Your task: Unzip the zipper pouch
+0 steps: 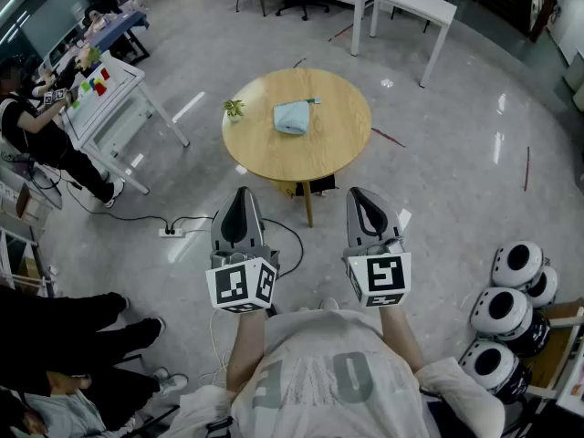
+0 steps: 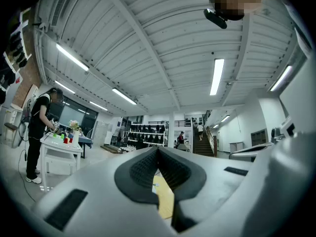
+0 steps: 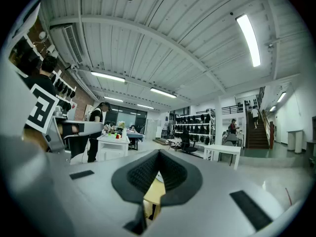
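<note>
A light blue zipper pouch (image 1: 293, 117) lies near the middle of a round wooden table (image 1: 338, 149), its zipper pull pointing right. Both grippers are held side by side above the floor, well short of the table. My left gripper (image 1: 242, 194) is shut with nothing in it, and so is my right gripper (image 1: 359, 194). In the left gripper view the black pads (image 2: 143, 169) meet at the tip, and a strip of the wooden table (image 2: 166, 201) shows below them. The right gripper view shows its pads (image 3: 145, 172) closed the same way, with a sliver of the table (image 3: 154, 192) below them.
A small potted plant (image 1: 234, 109) stands at the table's left edge. A white table (image 1: 406, 3) is behind, another white table (image 1: 105, 94) with coloured blocks and a person (image 1: 27, 126) at left. A power strip (image 1: 170, 232) and cable lie on the floor. White round devices (image 1: 509, 310) sit at right.
</note>
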`<state>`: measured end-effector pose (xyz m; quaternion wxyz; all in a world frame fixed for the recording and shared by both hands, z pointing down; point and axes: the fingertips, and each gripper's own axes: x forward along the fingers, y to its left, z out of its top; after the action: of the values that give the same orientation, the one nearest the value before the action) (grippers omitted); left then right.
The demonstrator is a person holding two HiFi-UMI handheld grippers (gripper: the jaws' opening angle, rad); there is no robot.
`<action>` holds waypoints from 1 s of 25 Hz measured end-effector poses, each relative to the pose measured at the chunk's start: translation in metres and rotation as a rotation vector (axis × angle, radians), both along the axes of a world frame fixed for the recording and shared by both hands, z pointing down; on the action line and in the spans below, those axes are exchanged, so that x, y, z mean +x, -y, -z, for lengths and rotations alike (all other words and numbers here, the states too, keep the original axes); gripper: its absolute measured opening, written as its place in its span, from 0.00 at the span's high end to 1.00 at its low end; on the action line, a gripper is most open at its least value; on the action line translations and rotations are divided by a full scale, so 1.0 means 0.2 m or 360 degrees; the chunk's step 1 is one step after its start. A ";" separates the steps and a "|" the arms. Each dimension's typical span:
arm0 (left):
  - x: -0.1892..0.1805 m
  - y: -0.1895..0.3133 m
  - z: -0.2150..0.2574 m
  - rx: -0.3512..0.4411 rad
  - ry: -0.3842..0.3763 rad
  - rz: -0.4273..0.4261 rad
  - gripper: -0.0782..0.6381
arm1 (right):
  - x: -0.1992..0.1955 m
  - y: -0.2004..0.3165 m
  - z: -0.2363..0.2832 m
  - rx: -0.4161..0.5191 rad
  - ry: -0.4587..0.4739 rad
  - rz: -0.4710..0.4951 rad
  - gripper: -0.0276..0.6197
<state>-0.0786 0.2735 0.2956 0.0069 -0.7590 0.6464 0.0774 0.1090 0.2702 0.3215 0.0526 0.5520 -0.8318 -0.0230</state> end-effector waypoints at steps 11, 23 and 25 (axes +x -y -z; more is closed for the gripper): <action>0.03 -0.03 -0.05 -0.0029 -0.0022 0.0029 0.85 | 0.06 -0.02 -0.03 -0.0038 0.0087 0.0041 0.91; 0.07 -0.01 -0.13 -0.0021 -0.0079 0.0062 0.85 | 0.13 -0.04 -0.15 -0.0085 0.0119 0.0104 0.91; 0.08 0.04 -0.12 0.0007 -0.0070 0.0055 0.85 | 0.14 0.01 -0.14 -0.0051 0.0089 0.0097 0.91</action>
<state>-0.0633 0.2647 0.3189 -0.0041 -0.7458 0.6593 0.0953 0.1379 0.2690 0.3490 0.0373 0.5260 -0.8496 0.0043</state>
